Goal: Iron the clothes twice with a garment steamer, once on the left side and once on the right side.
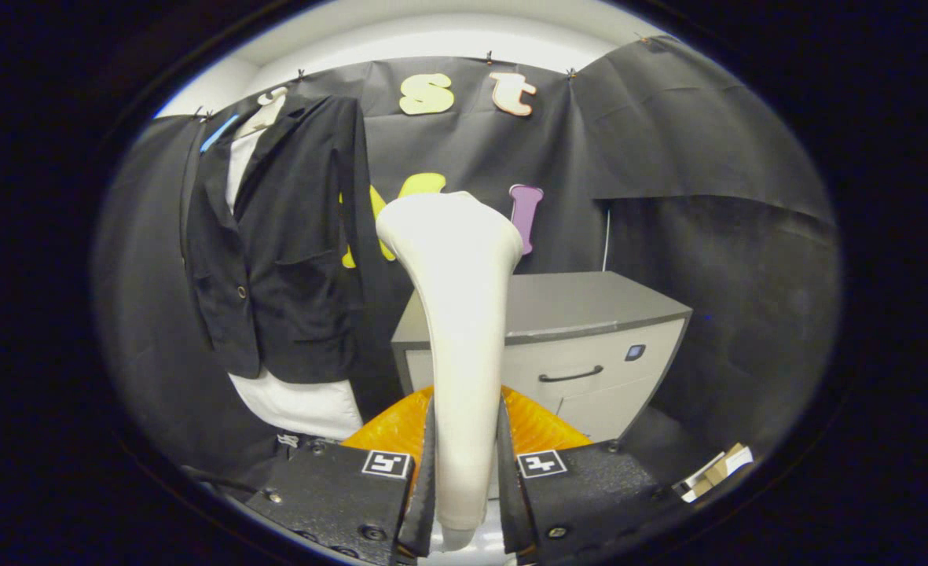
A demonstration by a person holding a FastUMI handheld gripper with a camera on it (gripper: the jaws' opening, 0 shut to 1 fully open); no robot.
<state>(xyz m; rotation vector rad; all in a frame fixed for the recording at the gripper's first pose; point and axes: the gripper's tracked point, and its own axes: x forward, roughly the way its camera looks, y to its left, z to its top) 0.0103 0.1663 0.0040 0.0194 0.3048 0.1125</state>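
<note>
Claw clenched on upright white garment steamer, both fingers pressing its handle, steamer base cut off below, orange object partly hidden behind, black jacket hanging beyond-left, grey cabinet behind.

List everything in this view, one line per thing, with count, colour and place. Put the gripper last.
Handheld garment steamer: one, cream-white, upright between the fingers.
Suit jacket: one, black, hanging on the wall left of the steamer, over a white shirt.
Drawer cabinet: one, grey, beyond the steamer, with a dark handle.
Orange ribbed object: one, just ahead of the fingers, behind the steamer.
Small cardboard-and-white items: low, right of the cabinet; too small to tell.
Gripper: one, both fingers pressing on the steamer's handle.
</note>
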